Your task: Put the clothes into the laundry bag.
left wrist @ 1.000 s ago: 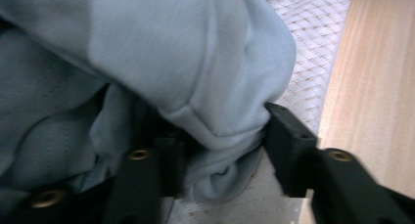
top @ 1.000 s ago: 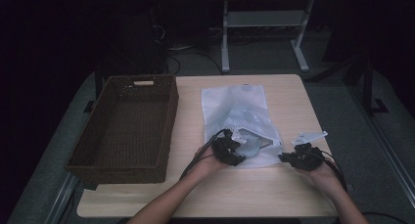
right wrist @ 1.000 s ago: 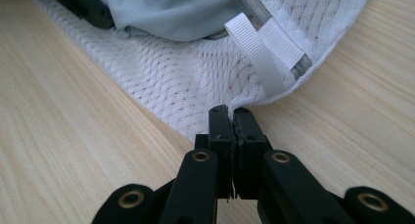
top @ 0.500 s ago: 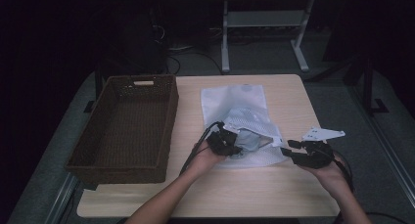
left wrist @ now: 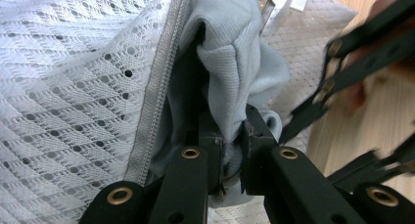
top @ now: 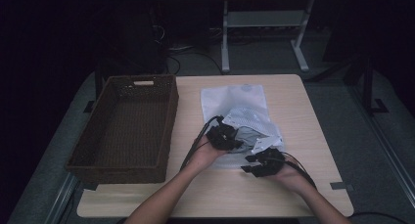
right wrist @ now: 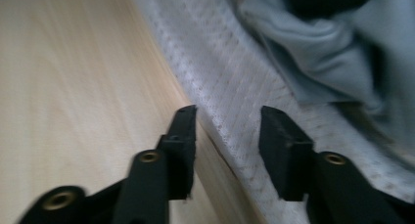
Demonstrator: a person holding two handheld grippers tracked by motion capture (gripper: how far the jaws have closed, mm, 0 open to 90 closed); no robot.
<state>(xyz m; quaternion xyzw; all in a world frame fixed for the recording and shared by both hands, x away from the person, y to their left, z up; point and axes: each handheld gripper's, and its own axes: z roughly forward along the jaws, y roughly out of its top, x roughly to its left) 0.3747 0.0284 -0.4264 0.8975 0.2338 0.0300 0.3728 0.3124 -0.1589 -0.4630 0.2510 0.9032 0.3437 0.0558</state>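
Grey cloth (left wrist: 235,62) bulges from the zippered opening of a white mesh bag (top: 249,121), near the front middle of the wooden table (top: 313,116). Left gripper (left wrist: 234,136) pinches a fold of the cloth between its jaws. Right gripper (right wrist: 227,131), just beside the bag's near edge, has jaws spread, having just closed slightly, with the bag's edge between them unpressed. The bag's long axis runs from the person toward the table's far edge, and its zipper (left wrist: 159,82) lies beside the cloth. A brown wicker basket (top: 169,116) stands left, apart from the bag.
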